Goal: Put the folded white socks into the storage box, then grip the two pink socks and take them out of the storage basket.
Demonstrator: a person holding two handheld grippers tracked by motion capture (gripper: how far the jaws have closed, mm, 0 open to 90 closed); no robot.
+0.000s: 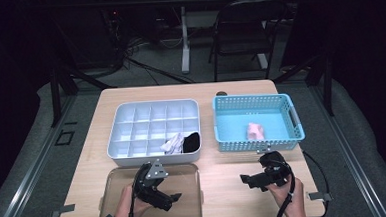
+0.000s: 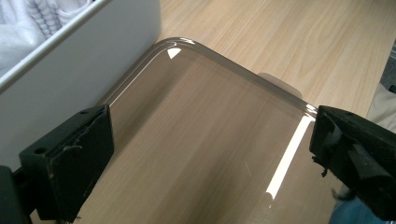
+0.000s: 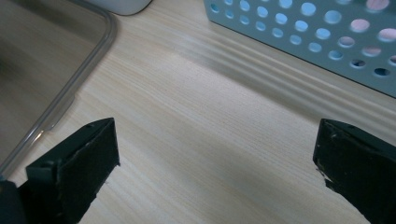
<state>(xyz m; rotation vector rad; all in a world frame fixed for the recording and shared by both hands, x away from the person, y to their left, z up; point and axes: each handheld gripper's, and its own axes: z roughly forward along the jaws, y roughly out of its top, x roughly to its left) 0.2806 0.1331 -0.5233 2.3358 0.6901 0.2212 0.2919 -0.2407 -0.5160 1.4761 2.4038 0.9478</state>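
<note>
- Both tongs stand wide and hold nothing: left tongs (image 1: 171, 195) hover over the clear lid (image 2: 210, 140), right tongs (image 1: 246, 179) over bare desk (image 3: 210, 140).
- Lid is smooth; the jaws may slip off its rim.
- White organizer (image 1: 128, 154), just beyond the left tongs, could get bumped.

Clear, smoky-tinted plastic lid (image 1: 185, 199), flat rectangle with rounded corners and a raised rim. Lies flat on the wooden table's near edge, just in front of the white compartment box. Wood grain shows through; glare streak on surface (image 2: 285, 163).
</note>
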